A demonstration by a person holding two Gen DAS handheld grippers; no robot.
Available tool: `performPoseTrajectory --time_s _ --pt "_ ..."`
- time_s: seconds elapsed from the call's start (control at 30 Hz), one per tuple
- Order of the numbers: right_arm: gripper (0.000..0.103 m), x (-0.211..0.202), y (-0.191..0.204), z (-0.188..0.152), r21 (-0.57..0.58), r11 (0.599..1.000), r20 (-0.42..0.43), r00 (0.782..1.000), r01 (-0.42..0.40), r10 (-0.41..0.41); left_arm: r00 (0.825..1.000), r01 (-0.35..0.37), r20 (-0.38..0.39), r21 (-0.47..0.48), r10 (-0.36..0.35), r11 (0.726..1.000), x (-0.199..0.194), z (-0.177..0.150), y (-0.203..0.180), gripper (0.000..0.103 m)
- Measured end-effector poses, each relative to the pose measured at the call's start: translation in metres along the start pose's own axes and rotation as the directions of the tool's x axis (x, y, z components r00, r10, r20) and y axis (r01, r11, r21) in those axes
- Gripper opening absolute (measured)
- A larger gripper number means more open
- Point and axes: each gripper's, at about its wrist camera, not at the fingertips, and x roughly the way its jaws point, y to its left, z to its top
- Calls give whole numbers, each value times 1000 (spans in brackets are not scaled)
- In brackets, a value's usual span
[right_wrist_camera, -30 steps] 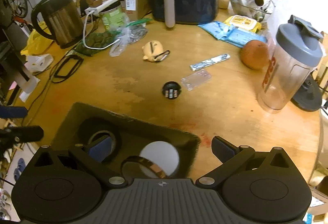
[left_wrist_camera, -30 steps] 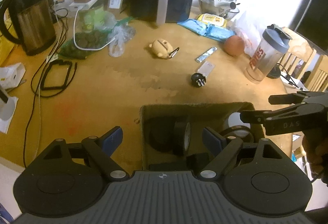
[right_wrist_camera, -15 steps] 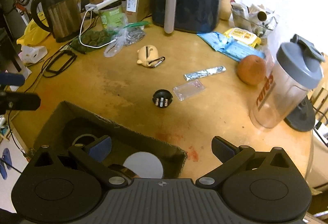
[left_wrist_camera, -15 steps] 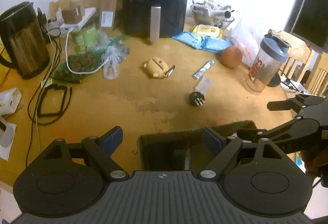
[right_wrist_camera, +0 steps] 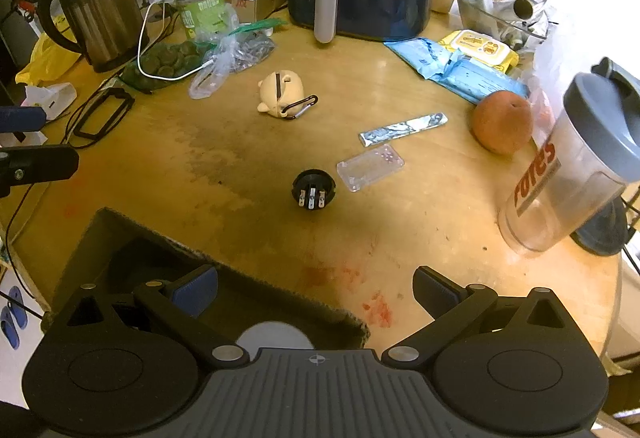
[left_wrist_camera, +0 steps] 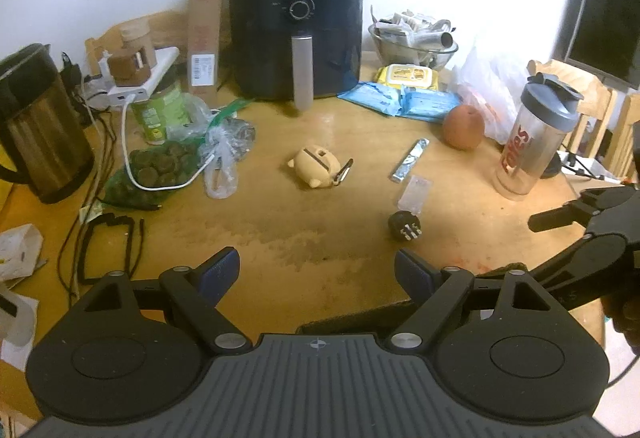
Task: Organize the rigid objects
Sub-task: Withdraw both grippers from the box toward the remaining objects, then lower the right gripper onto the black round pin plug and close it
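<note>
Your left gripper [left_wrist_camera: 318, 270] sits low in its frame with the jaws spread wide and nothing between them, only bare wooden table [left_wrist_camera: 280, 205] ahead. Your right gripper [right_wrist_camera: 316, 288] is likewise spread and empty; its left finger hangs over the dark box [right_wrist_camera: 132, 238] at the lower left of the right wrist view, the right finger over the tabletop.

The things still loose lie mid-table. The small black round plug [right_wrist_camera: 313, 191] rests just below centre in the right view, metal prongs facing you, and the clear plastic case [right_wrist_camera: 370, 167] lies just beside it, up and to the right. Above that is the silver foil stick [right_wrist_camera: 402, 129], and the orange fruit [right_wrist_camera: 502, 123] sits near the right edge beside the shaker bottle [right_wrist_camera: 572, 165]. The cream pig-shaped keyring [right_wrist_camera: 280, 93] with its carabiner lies above centre, apart from the rest. Inside the box you can see a white disc [right_wrist_camera: 274, 336] at the bottom edge; the rest is in shadow.
</note>
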Motion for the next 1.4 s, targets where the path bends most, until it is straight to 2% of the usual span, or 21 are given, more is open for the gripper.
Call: performPoseTrajectory --time_s 0.47,0.87,1.07,1.13,1.2,1.33,1.4 --pt "103 32 1 29 -22 1000 -42 999 -4 3 997 57 -58 20 -56 998 16 5 12 85" --pt "103 63 -4 53 37 995 -84 992 -88 91 996 34 -82 -22 -36 999 18 2 34 85" --pt "102 83 -1 61 31 997 -93 992 -78 80 996 23 -90 -44 -27 999 17 -2 41 85" --pt "100 92 -2 63 37 997 -95 993 -68 72 995 21 -91 -50 -25 999 17 -3 42 85" --pt "88 102 -3 64 51 998 -111 992 -47 53 995 20 -94 -56 -25 998 17 -4 44 85" --pt "85 113 -3 65 53 998 -114 993 -25 31 995 16 -96 -62 -22 998 16 -5 45 85" --pt "75 118 -1 65 41 999 -115 993 -21 25 995 17 -96 -67 -23 998 16 -5 47 85"
